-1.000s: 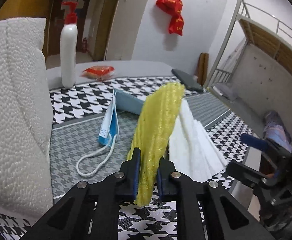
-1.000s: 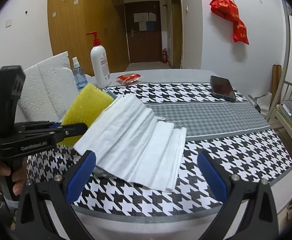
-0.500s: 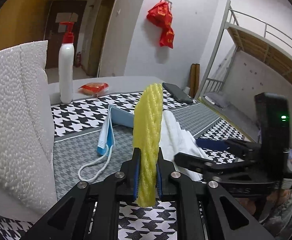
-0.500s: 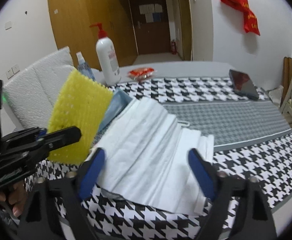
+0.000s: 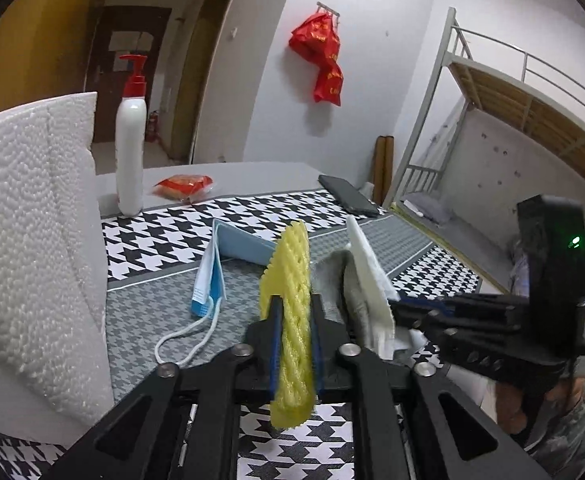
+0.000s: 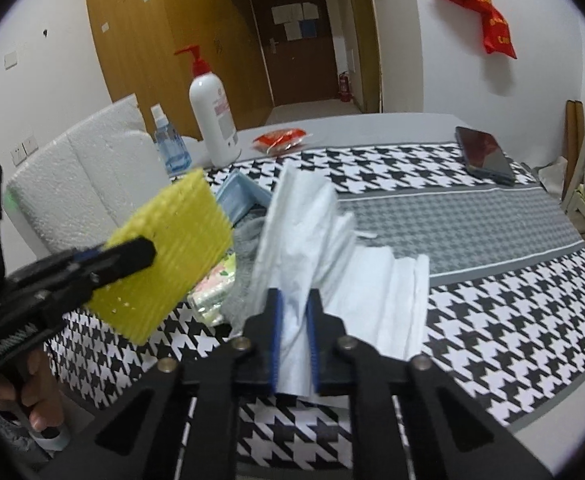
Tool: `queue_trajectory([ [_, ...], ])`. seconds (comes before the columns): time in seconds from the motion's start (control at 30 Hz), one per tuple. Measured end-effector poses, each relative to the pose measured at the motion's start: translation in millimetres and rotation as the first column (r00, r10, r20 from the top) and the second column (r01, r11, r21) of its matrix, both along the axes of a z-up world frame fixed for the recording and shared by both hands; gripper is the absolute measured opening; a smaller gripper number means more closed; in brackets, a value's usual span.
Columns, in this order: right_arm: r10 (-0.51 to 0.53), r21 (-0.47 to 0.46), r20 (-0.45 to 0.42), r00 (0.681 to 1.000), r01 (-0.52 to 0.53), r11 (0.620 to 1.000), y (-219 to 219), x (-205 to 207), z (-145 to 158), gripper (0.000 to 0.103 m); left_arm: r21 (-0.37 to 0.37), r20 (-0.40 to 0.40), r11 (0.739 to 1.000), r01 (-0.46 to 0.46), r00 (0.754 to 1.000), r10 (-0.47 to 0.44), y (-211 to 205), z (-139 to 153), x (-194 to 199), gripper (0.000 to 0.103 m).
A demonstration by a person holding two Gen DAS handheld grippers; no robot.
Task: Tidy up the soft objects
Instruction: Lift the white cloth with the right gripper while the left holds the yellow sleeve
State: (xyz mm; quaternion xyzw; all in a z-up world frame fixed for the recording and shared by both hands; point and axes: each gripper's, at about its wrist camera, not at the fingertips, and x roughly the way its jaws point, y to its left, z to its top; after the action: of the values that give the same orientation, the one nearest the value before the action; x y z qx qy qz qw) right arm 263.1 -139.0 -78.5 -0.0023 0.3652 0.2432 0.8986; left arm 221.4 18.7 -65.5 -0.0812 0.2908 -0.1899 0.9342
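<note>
In the left wrist view, the left gripper at lower centre is clenched on a yellow foam pad held edge-on above the houndstooth table cover; a blue face mask lies left of it.

In the right wrist view, the right gripper at lower centre pinches a white cloth, its far part draped on the cover; the yellow pad sits at left.
</note>
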Motion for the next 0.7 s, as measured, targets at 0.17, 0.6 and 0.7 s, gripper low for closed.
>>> queue_trajectory([
  [0.17, -0.031, 0.002, 0.018, 0.999, 0.031, 1.0, -13.8, -9.9, 10.2, 0.008, 0.003, 0.022, 1.0, 0.008, 1.0, -0.008, -1.4, 1.9, -2.3, 0.01],
  [0.6, -0.164, -0.04, 0.078, 0.983, 0.168, 0.985, -57.2, -32.0, 31.5, 0.007, -0.004, 0.05, 1.0, 0.025, 0.998, -0.025, -4.6, 7.5, -8.7, 0.01],
  [0.7, -0.194, -0.064, 0.07, 0.979, 0.198, 0.978, -64.8, -30.8, 25.2, 0.007, 0.0, 0.06, 1.0, 0.028, 0.998, -0.028, -5.4, 10.1, -15.0, 0.01],
])
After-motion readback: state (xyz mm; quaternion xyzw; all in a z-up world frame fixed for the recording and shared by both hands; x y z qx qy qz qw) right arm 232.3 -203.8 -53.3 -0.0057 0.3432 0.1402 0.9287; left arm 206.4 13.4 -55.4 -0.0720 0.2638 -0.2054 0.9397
